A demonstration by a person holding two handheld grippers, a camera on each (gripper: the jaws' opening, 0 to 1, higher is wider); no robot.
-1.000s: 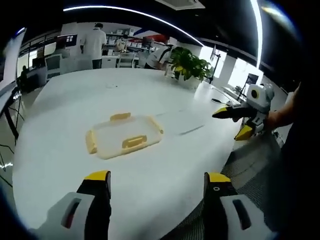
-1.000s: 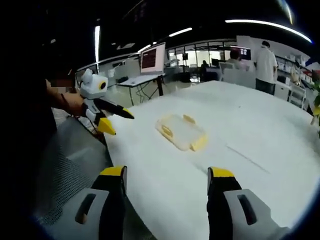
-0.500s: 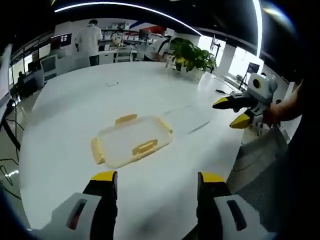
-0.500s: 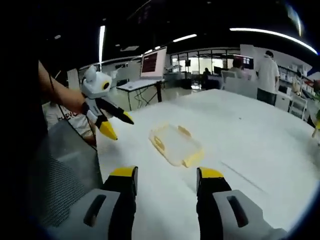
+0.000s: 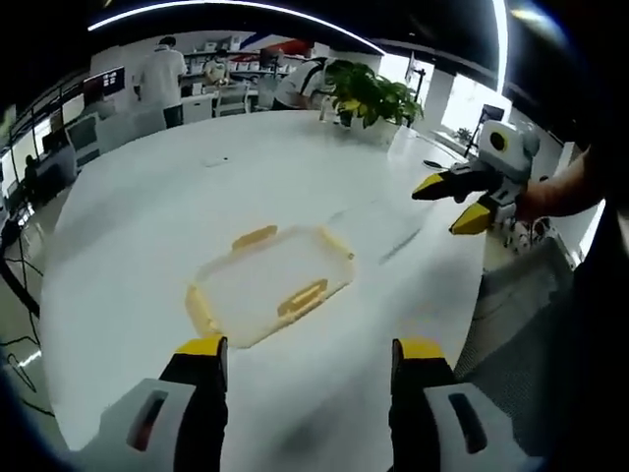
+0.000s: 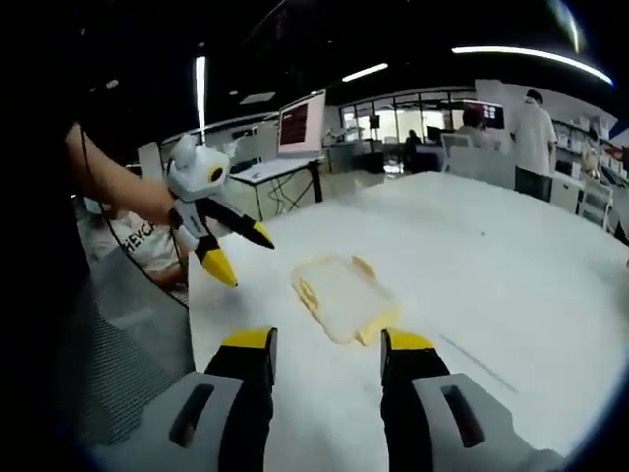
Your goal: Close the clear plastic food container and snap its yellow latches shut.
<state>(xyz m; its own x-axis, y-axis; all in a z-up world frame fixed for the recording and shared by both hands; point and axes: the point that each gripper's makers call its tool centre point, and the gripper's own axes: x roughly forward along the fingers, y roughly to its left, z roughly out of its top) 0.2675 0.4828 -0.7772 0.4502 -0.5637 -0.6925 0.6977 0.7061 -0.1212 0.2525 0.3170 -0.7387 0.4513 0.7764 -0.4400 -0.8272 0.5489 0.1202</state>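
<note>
the approach is in hand: the clear container (image 5: pixel 270 284) lies flat on the white table (image 5: pixel 147 197) just ahead, its yellow latches (image 5: pixel 302 298) apparently unsnapped, while the left gripper (image 5: pixel 311 359) and right gripper (image 6: pixel 324 346) hover parted and empty, needing to press the lid next.

white table (image 5: pixel 147 206), broad, round-edged | potted green plant (image 5: pixel 371 96) on table, 1 o'clock in left gripper view | person in white shirt (image 5: pixel 157 74) standing past table, 11 o'clock | lit monitor (image 6: pixel 302 116) on desk, 12 o'clock in right gripper view | seated person in white shirt (image 6: pixel 138 241), 9 o'clock
</note>
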